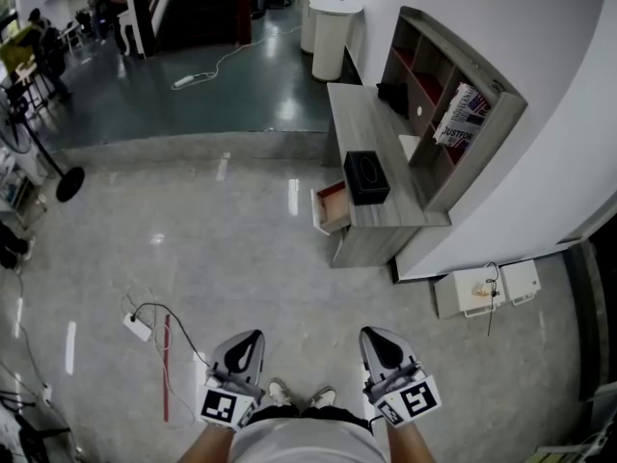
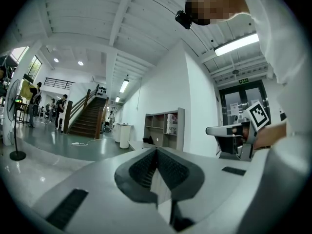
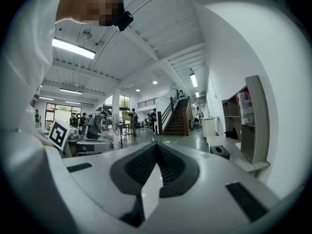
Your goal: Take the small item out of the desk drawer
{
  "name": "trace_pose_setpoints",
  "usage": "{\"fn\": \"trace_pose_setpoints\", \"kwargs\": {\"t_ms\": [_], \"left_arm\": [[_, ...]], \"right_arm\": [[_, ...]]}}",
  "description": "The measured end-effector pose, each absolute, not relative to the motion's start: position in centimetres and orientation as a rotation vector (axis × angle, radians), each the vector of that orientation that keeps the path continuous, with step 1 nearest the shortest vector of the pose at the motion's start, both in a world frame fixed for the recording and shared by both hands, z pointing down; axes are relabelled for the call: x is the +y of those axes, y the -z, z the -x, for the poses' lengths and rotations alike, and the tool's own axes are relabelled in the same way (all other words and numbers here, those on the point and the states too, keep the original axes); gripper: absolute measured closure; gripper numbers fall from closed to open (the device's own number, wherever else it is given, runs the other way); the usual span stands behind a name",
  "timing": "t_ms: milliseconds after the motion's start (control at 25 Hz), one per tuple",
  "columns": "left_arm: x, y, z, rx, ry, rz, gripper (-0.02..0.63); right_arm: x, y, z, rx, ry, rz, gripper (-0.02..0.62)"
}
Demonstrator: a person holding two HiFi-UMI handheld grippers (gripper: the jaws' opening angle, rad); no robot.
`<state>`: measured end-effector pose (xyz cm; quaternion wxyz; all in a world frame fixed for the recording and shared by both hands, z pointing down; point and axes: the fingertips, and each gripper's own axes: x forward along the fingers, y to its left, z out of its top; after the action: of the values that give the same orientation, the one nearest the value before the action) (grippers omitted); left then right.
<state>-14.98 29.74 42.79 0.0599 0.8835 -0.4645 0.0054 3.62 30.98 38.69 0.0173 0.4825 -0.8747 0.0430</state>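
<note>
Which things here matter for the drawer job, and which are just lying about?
Job: desk; its open drawer; left gripper and right gripper, both shut, empty.
Lying about: black box; shelf unit; floor power strip; fan stand.

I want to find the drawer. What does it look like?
Find the grey desk by the white wall. The drawer sticks out of its side, beside the black box. It alone is pulled open, reddish inside.
</note>
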Motion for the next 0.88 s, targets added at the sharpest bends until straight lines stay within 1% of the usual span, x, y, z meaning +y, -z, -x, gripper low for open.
{"fn": "trace_pose_setpoints", "kwargs": {"t_ms": [320, 640, 880], "left_arm": [[29.1, -43.2, 16.2, -1.392, 0.018, -2.657, 0.589], [27.9, -45.6, 17.2, -1.335, 0.007, -2.603, 0.589], [23.6, -46.7, 16.3, -1.346, -0.008, -2.615, 0.589]], "right_arm": [[30.6, -38.5, -2.8, -2.694, -0.119, -1.506, 0.574], [30.6, -39.3, -1.8, -2.660, -0.155, -1.531, 0.574], [26.2, -40.7, -3.2, -2.664, -0.187, -1.541, 0.574]]}}
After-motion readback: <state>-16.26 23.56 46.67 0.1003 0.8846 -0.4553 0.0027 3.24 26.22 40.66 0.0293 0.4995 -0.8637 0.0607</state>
